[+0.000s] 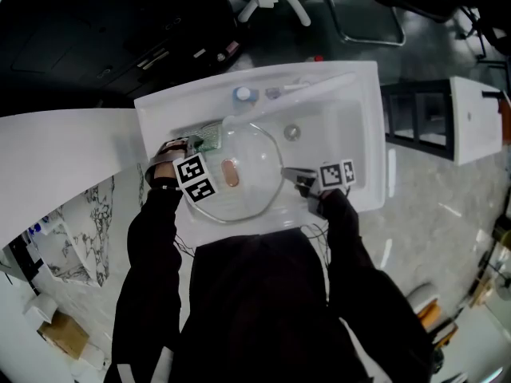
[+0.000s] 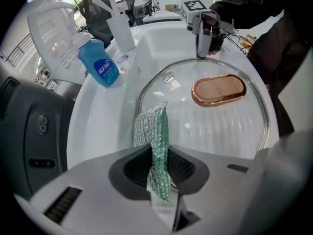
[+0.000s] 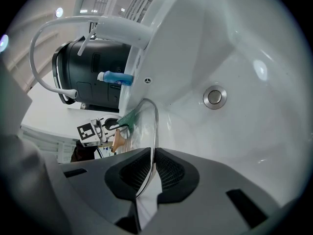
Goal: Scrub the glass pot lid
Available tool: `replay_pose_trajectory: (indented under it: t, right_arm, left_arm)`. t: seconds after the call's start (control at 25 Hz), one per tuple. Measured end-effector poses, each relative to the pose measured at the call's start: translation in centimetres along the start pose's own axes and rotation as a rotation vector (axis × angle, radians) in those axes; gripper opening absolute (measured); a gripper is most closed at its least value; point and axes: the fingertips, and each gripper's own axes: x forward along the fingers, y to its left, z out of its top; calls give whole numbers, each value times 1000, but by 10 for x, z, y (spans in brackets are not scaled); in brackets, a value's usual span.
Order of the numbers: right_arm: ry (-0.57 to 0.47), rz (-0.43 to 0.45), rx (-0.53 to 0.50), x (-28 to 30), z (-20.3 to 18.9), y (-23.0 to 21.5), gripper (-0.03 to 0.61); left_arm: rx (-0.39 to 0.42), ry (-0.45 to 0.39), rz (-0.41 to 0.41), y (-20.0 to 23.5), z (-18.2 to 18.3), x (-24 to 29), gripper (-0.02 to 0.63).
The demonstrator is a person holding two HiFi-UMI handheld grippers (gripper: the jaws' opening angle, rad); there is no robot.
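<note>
A white sink [image 1: 363, 126] fills the middle of the head view, and the glass pot lid [image 1: 257, 154] sits in its basin, just left of the drain [image 1: 292, 132]. The lid's oval copper-coloured handle [image 1: 231, 173] faces up toward the camera.

The left gripper [image 1: 201, 144] comes in from the lower left of the frame. In the left gripper view its jaws are pressed together on a green mesh scrubbing cloth [image 2: 155, 131], which stands up between them. The cloth's free end reaches the near rim of the lid [image 2: 215, 126], left of the handle [image 2: 218, 90].

The right gripper [image 1: 291, 175] comes in from the lower right. It pinches the lid's metal rim at the edge nearest the drain. In the right gripper view, the right gripper [image 3: 149, 173] has its jaws closed on the thin edge of the lid [image 3: 154, 126], seen edge-on and curving away toward the upper left. Beyond it, at the left of that frame, the left gripper [image 3: 105, 126] and its cloth [image 3: 126, 117] meet the lid's far side. The drain [image 3: 214, 96] lies to the right.

A blue bottle [image 1: 243, 96] stands on the sink's back ledge, at the upper centre of the head view, beside the white faucet [image 1: 319, 84]. In the left gripper view the bottle [image 2: 101, 65] is at the upper left, and the right gripper [image 2: 202, 50] holds the lid's far rim at the top centre.
</note>
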Motion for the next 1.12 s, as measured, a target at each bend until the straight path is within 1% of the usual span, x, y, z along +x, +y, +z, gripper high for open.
replay_pose_trajectory:
  t: [0.08,0.12,0.16,0.24,0.32,0.52,0.72,0.96,1.12]
  right_arm:
    - [19,-147,-33,-11,0,-19,31]
    - [24,-188,-40,-13,0,-25,31]
    - [27,-198,-39,-13,0,-28,31]
    - [31,-196,-39,-13,-1,-27,31]
    - [35,-207,-64,-13,0,-25,31]
    - [34,-168,-65,-7,-1,-21,32]
    - [25,-168,-61,-7,-1,-23,32]
    - [39,-192,-72,-7,-1,-21,34]
    - [30,-195,-74,-8,-1,-21,34]
  left_arm:
    - [11,1,-12,-1,0,0,69]
    - [17,0,-15,-1,1,0,69]
    - [24,-1,-16,0,2,-1,69]
    - [36,-6,-21,-2,4,-2,69]
    - [46,-12,-29,-4,7,-3,69]
    - [71,-22,-43,-9,9,-5,71]
    - [94,-34,-49,-15,11,-7,71]
    - [106,-43,-90,-21,10,-14,71]
    - [117,-41,-109,-27,11,-17,71]
